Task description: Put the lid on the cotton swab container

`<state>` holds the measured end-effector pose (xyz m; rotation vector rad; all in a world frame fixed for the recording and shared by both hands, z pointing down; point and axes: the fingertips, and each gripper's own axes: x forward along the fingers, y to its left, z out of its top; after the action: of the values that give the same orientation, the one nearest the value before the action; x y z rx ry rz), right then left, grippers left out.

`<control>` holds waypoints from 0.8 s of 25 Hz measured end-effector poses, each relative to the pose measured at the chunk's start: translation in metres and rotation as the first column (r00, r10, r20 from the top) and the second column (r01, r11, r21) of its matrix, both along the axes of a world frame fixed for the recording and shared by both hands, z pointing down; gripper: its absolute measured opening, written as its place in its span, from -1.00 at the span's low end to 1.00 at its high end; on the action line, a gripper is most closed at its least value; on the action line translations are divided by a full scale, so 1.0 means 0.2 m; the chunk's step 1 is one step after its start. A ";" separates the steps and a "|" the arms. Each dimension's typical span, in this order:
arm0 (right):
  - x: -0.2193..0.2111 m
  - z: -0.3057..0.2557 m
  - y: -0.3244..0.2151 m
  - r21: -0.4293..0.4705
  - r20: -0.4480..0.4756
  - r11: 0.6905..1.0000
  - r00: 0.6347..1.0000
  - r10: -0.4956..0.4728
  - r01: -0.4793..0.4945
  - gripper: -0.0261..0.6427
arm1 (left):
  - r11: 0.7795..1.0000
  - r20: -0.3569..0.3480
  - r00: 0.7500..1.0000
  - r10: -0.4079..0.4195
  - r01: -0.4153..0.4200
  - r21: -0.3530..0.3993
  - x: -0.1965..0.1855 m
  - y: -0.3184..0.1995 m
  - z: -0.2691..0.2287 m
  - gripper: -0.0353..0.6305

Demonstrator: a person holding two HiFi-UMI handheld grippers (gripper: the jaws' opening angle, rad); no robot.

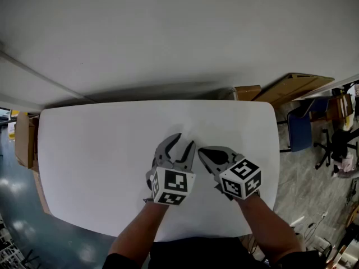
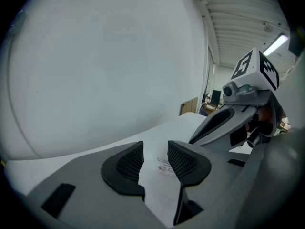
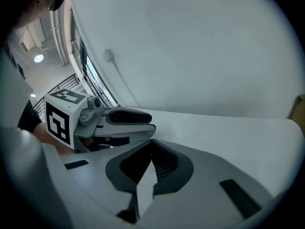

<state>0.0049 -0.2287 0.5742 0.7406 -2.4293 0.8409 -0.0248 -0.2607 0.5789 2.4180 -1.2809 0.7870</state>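
Observation:
No cotton swab container and no lid shows in any view. Both grippers hover side by side over the white table, near its front middle. My left gripper is open, with a narrow gap between its pads and nothing in it; only a faint printed mark on the table shows through the gap. My right gripper is shut, its pads together with nothing between them. In the left gripper view the right gripper lies close by on the right. The right gripper view has the left gripper on its left.
A plain white wall rises behind the table. Cardboard boxes stand off the table's left edge. Brown boards lean at the back right, with a blue chair and a black office chair beyond the right edge.

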 end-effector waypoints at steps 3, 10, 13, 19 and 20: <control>-0.02 0.00 0.01 -0.002 -0.007 1.000 1.000 -0.012 0.012 -0.88 | 1.000 0.006 1.000 -0.005 0.005 0.005 0.01 0.00 0.00 -0.44; -0.02 -0.01 0.00 -0.016 0.038 1.000 0.999 0.011 -0.011 -0.87 | 0.999 -0.053 0.998 -0.039 0.038 -0.009 -0.02 0.01 -0.02 -0.22; -0.01 -0.03 -0.02 -0.003 0.029 1.000 0.999 0.019 -0.019 -0.87 | 0.999 -0.055 0.997 -0.050 0.049 -0.016 -0.05 0.03 -0.02 -0.22; 0.01 -0.01 -0.07 0.012 -0.036 0.999 0.999 0.039 -0.039 -0.87 | 0.999 -0.046 0.998 -0.030 0.028 -0.043 -0.07 0.10 0.01 -0.22; 0.01 0.00 -0.07 0.016 -0.044 0.999 0.998 0.041 -0.040 -0.87 | 0.999 -0.046 0.999 -0.026 0.024 -0.046 -0.07 0.11 0.02 -0.22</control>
<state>0.0078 -0.2426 0.5733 0.8086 -2.3918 0.8139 -0.0385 -0.2389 0.5821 2.3663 -1.2595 0.7401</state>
